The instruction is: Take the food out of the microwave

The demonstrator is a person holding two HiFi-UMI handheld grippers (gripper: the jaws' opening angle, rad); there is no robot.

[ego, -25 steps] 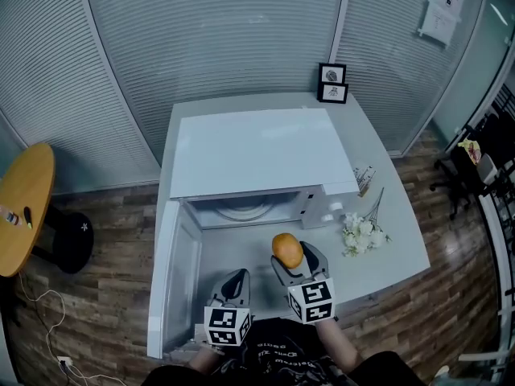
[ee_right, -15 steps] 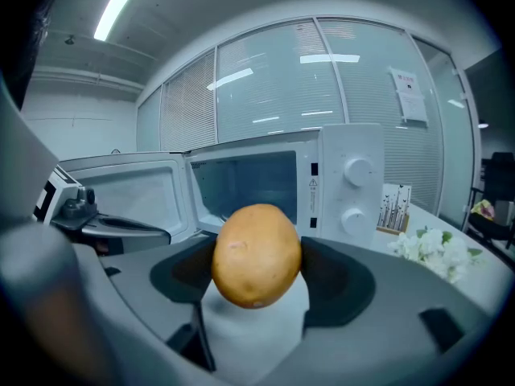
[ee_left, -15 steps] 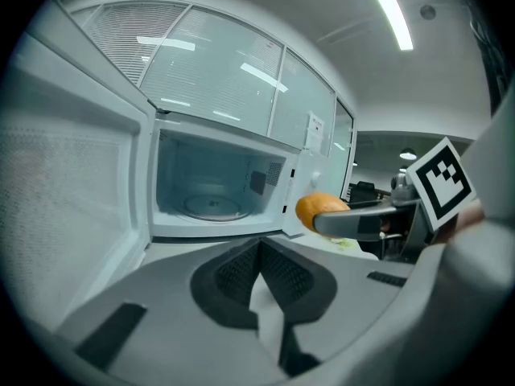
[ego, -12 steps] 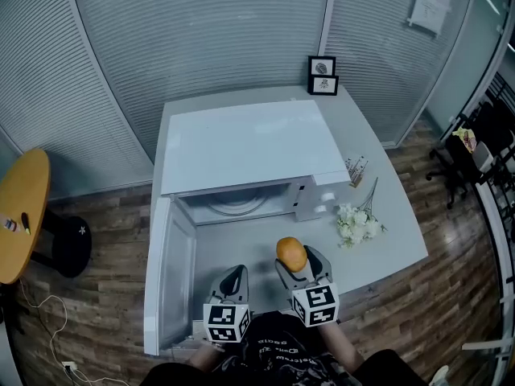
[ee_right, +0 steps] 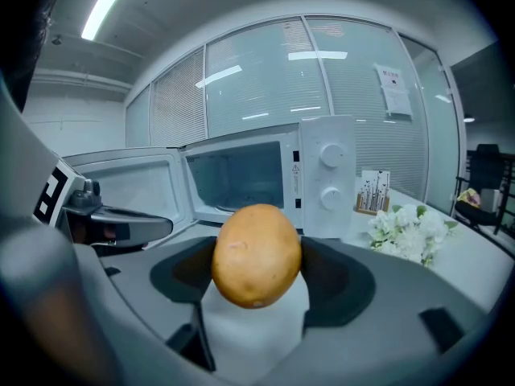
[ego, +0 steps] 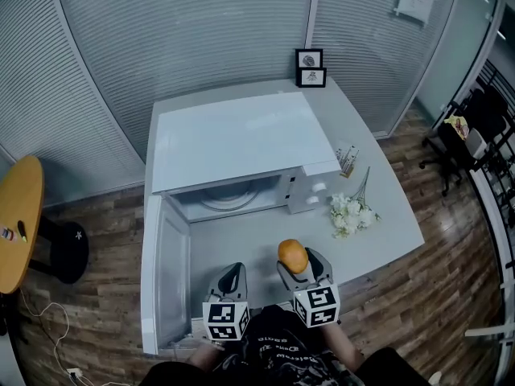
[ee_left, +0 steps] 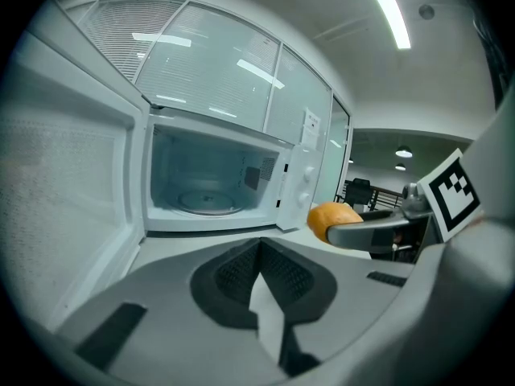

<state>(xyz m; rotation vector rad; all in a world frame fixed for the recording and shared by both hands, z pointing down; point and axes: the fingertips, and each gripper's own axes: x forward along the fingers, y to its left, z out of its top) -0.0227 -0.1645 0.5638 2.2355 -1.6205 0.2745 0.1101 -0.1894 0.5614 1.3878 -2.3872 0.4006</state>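
Note:
A round orange food item (ee_right: 256, 254) sits clamped between the pads of my right gripper (ee_right: 256, 276), held above the table in front of the white microwave (ee_right: 322, 175). From the head view the food (ego: 293, 256) hangs a short way out from the microwave (ego: 241, 143), whose door (ego: 163, 272) stands swung open to the left. The cavity (ee_left: 205, 187) shows only its glass turntable. My left gripper (ego: 234, 274) hovers beside the right one, near the open door; its jaws (ee_left: 259, 262) are shut with nothing between them. The food (ee_left: 332, 215) shows at the right of the left gripper view.
A bunch of white flowers (ego: 351, 213) lies on the grey table (ego: 386, 232) right of the microwave, with a small card holder (ego: 347, 158) behind it. Two framed pictures (ego: 310, 67) stand at the table's back edge. A round wooden table (ego: 16, 223) stands at the left.
The right gripper has drawn the orange food slightly farther from the microwave, toward the person. The head view has shifted a little. The left gripper stays shut beside it.

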